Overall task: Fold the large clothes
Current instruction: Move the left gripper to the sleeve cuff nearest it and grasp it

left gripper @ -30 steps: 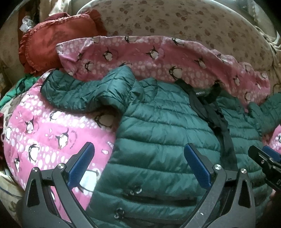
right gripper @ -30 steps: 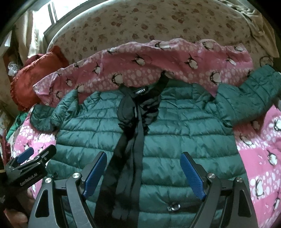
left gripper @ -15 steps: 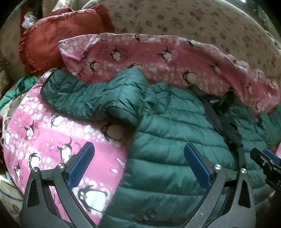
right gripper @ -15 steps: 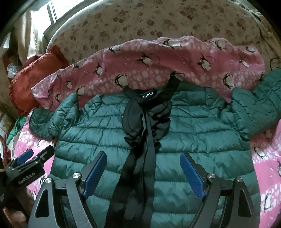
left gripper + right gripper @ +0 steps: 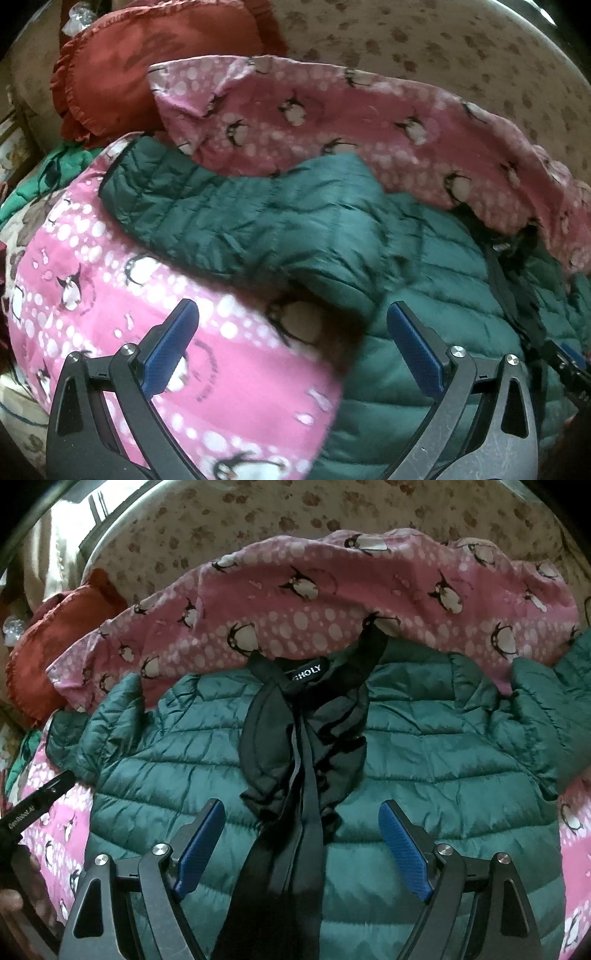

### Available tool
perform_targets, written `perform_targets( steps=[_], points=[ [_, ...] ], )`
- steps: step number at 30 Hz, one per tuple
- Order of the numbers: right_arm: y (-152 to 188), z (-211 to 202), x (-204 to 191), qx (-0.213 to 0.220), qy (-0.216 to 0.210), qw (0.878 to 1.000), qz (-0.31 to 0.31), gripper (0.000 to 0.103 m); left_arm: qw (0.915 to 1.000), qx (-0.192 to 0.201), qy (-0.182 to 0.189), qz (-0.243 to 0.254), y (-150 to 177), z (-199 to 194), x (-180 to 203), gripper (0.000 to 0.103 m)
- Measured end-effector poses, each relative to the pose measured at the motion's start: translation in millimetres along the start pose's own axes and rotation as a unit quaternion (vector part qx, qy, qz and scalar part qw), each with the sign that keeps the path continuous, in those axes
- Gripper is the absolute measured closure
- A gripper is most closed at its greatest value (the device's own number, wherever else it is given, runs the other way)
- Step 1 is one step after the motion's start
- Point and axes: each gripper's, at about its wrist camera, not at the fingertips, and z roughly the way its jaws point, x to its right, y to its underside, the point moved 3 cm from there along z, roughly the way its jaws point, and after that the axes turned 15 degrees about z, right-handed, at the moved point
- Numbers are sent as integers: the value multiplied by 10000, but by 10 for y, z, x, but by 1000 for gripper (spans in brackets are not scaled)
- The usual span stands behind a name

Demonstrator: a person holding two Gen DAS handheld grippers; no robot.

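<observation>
Ahead of the left gripper [image 5: 291, 347], whose fingers are gaping wide around nothing, a green jacket [image 5: 424, 280] is lying on a pink blanket [image 5: 110, 258], its sleeve [image 5: 207, 214] stretching left, somewhat blurred. Under the right gripper [image 5: 301, 843], equally spread and empty, the jacket [image 5: 424, 760] is lying front up, collar [image 5: 306, 672] pointing away, its length running toward the camera.

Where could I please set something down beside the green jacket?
Bare penguin blanket lies below the jacket's outstretched sleeve, ahead of the open left claw. A narrower strip shows right of the jacket. The middle is covered by the jacket; the red cushion crowds the far left.
</observation>
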Motion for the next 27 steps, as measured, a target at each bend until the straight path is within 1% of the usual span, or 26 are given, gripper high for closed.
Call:
perform_targets(
  steps=[5, 9, 13, 17, 22, 27],
  points=[
    [-53, 85, 1, -37, 4, 10000, 49, 19, 9994, -170, -229, -202, -33, 181, -346, 1],
    [-34, 164, -25, -146, 1, 9999, 45, 19, 9973, -317, -486, -451, -36, 356, -703, 1],
    [-12, 180, -53, -171, -46, 9998, -12, 19, 9927, -315, -839, -803, -57, 489, -1120, 1],
    [2, 187, -64, -211, -85, 9997, -19, 19, 9868, -356, -1244, -978, -121, 632, -1462, 1],
    [29, 184, -75, -261, -83, 9996, -88, 19, 9816, -319, -1544, -1080, -218, 791, -1729, 1],
    [57, 168, -76, -274, -107, 9995, -118, 19, 9758, -276, -1864, -1115, -306, 946, -1887, 2]
  ],
)
